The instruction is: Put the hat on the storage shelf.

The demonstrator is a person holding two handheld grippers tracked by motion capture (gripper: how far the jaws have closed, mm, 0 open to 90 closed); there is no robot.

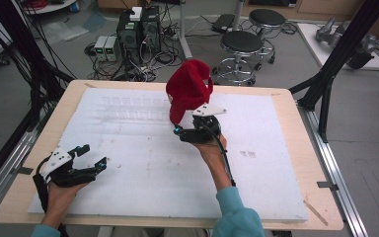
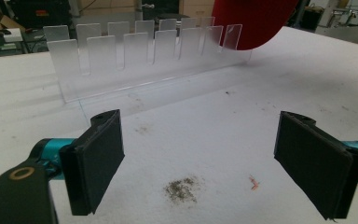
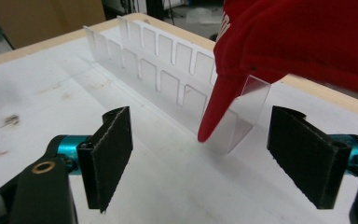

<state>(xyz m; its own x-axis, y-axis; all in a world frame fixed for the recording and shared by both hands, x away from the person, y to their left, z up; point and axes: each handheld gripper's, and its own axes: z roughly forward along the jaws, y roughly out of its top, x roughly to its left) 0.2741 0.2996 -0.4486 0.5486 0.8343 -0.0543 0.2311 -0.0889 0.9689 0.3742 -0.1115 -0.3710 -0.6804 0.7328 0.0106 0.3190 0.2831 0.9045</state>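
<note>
While left tool (image 1: pixel 90 157) sits idle near left on counter (image 1: pixel 286 197), jaws wide apart, nothing held, right tool (image 1: pixel 193 129) sits mid-counter, jaws also spread wide, empty. Red cap (image 1: pixel 188 89) just beyond it, perched on right end of clear slotted rack (image 2: pixel 140 51), brim hanging down over end tab. Judgement: cap placed on rack, release done; only pull-back left, maybe seating check.
</note>
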